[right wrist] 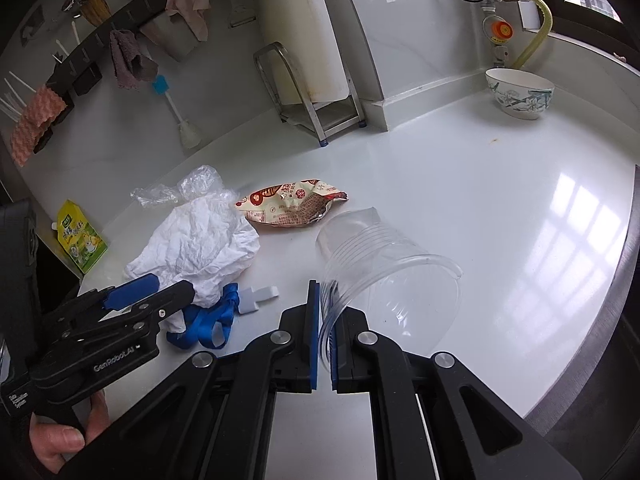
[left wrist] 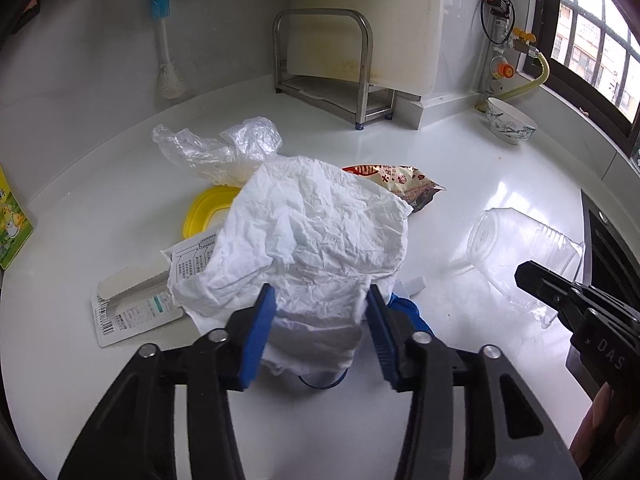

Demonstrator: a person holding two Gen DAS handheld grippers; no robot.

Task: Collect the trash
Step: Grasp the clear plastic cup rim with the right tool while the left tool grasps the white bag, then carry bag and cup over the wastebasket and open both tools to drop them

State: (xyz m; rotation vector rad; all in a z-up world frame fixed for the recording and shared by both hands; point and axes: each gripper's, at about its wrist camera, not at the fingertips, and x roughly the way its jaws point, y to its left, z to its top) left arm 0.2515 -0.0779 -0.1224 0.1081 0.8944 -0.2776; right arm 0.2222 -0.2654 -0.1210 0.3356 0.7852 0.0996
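We have two hand-held grippers at work over the white worktop (right wrist: 460,184). Our left hand-held gripper (left wrist: 320,316) pinches one crumpled white paper towel (left wrist: 316,232) between its blue pads, the sheet bunched up and rising above the fingers. Our right hand-held gripper (right wrist: 324,344) is pressed together on the rim of one clear plastic cup (right wrist: 384,272), which lies on its side with its mouth toward the camera; the thin wall runs between the two pads.

On the worktop we count one snack wrapper (right wrist: 292,204) with red and brown print, lying just beyond the towel and beside the cup's base; one crumpled clear plastic bag (left wrist: 216,148) behind the towel; one yellow ring-shaped lid (left wrist: 206,210), partly covered by the towel; one printed card package (left wrist: 136,304) flat at the left; one blue strap (right wrist: 208,324) under the towel's near edge; and one small white plastic piece (right wrist: 258,294) touching the strap. One green and yellow carton (right wrist: 82,244) stands at the worktop's left edge

Farther back we see one patterned bowl (right wrist: 518,94) near the window corner, one metal rack (left wrist: 324,64) against the wall, and one brush (left wrist: 166,44) with a blue collar hanging on the wall
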